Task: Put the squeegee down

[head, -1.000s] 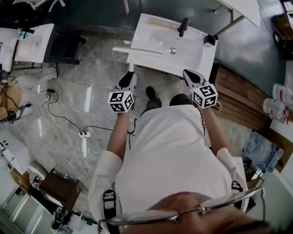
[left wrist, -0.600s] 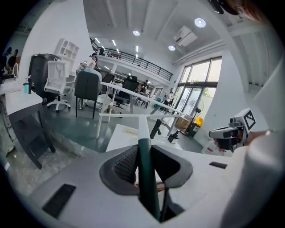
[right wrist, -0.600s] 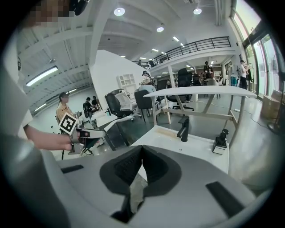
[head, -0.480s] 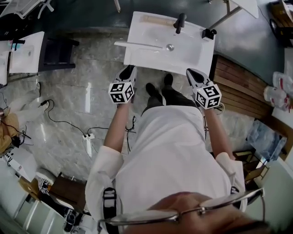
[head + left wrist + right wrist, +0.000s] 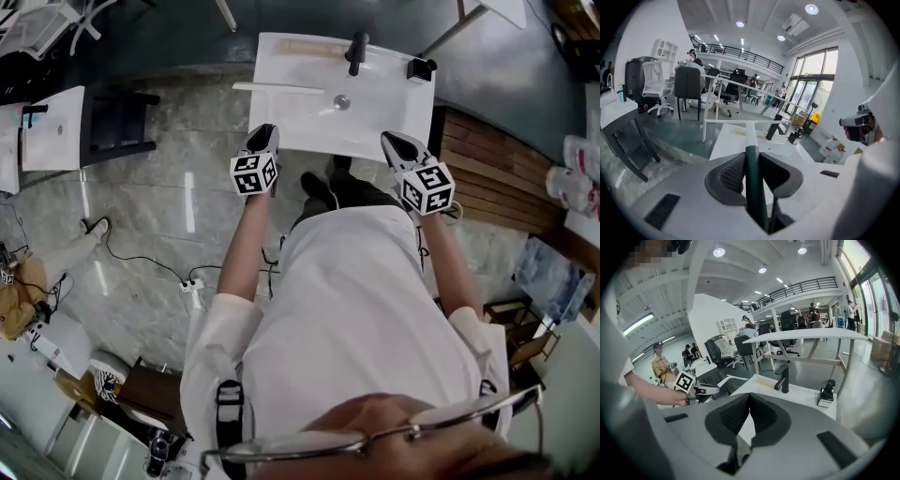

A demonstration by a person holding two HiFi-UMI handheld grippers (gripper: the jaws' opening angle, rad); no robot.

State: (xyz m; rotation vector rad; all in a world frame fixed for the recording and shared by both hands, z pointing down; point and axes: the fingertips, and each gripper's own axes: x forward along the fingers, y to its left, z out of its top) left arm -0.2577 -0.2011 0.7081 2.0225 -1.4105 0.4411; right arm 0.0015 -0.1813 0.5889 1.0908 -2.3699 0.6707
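White sink [image 5: 394, 105] over grey marble floor [image 5: 159, 178], left gripper [image 5: 265, 129] clamped on squeegee [image 5: 278, 87] handle, right gripper [image 5: 390, 139] closed, empty

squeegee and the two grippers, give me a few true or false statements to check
1. The left gripper is shut on the white squeegee's dark green handle. True.
2. The right gripper grips the black faucet. False: its jaws are together on nothing, and the faucet stands apart at the back of the white sink.
3. In the head view, the squeegee's blade is left of the sink's drain. True.
4. The squeegee lies loose in the sink. False: the left gripper holds it by the handle, blade out over the sink.
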